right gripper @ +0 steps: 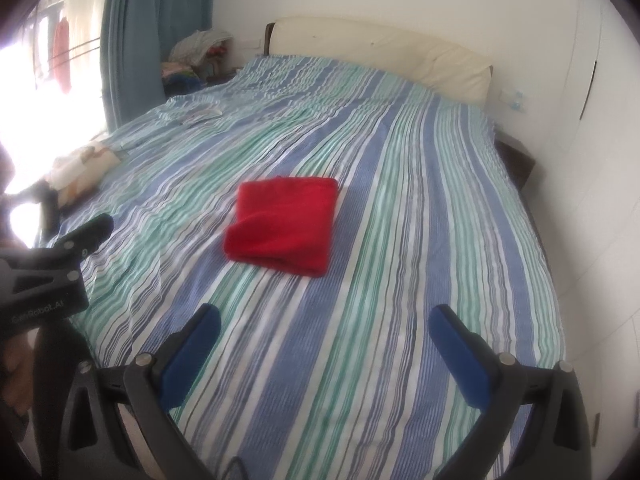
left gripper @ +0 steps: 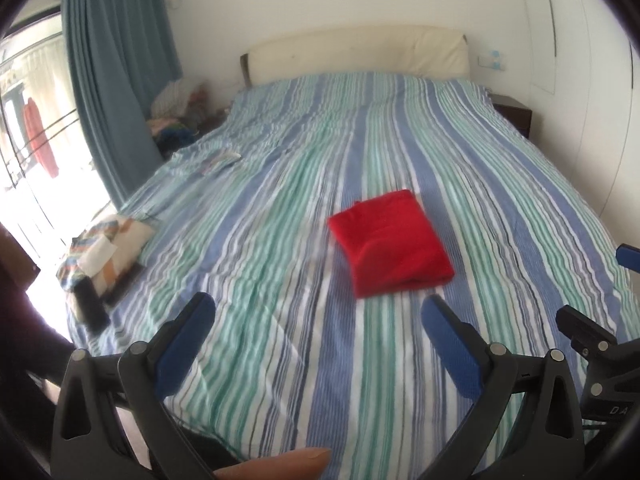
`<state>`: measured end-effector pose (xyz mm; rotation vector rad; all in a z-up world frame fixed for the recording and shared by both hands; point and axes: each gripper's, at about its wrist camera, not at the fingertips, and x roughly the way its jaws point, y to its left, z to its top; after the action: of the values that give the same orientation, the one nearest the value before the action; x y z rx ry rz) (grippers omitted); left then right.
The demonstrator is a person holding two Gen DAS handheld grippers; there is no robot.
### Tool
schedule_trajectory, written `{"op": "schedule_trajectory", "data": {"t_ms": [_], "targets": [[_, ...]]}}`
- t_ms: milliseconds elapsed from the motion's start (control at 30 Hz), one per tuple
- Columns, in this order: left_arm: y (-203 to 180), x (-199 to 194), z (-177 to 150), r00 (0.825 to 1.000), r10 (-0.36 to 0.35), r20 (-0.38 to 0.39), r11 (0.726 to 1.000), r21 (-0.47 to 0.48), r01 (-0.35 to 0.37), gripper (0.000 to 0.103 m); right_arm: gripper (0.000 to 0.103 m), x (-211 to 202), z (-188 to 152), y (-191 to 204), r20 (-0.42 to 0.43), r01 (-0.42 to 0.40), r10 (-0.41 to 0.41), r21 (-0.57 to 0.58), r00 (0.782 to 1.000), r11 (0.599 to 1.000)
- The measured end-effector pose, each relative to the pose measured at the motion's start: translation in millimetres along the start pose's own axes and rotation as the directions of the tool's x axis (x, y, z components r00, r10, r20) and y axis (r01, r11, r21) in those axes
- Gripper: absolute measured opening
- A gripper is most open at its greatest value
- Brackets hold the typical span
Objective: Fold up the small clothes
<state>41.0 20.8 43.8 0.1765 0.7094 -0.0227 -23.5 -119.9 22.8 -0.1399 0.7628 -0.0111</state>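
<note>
A red garment (left gripper: 390,242) lies folded into a compact rectangle on the striped bedspread (left gripper: 280,208), near the middle of the bed. In the right wrist view the same red garment (right gripper: 282,226) sits ahead and slightly left. My left gripper (left gripper: 318,310) hovers open above the bed's near edge, short of the garment, nothing between its blue pads. My right gripper (right gripper: 324,320) is also open and empty, held back from the cloth. The right gripper (left gripper: 592,332) shows at the right edge of the left wrist view; the left gripper (right gripper: 86,232) shows at the left of the right wrist view.
A patterned cushion with a dark object (left gripper: 102,256) lies at the bed's left edge. A small light item (left gripper: 218,160) rests farther up the left side. Cream headboard (left gripper: 356,54), blue curtain (left gripper: 116,80), a clothes pile (left gripper: 180,112) and a dark nightstand (left gripper: 514,114) surround the bed. A fingertip (left gripper: 280,464) shows below.
</note>
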Motion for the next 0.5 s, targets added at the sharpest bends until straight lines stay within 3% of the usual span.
{"op": "schedule_trajectory", "data": {"t_ms": [500], "targets": [[-6.9,14.0,-11.3,0.996,0.005,-0.090,1.000,0.011,-0.004,0.103,0.102,4.4,0.3,4.9,-0.016,-0.035,0.035,-0.006,0.999,0.999]]}}
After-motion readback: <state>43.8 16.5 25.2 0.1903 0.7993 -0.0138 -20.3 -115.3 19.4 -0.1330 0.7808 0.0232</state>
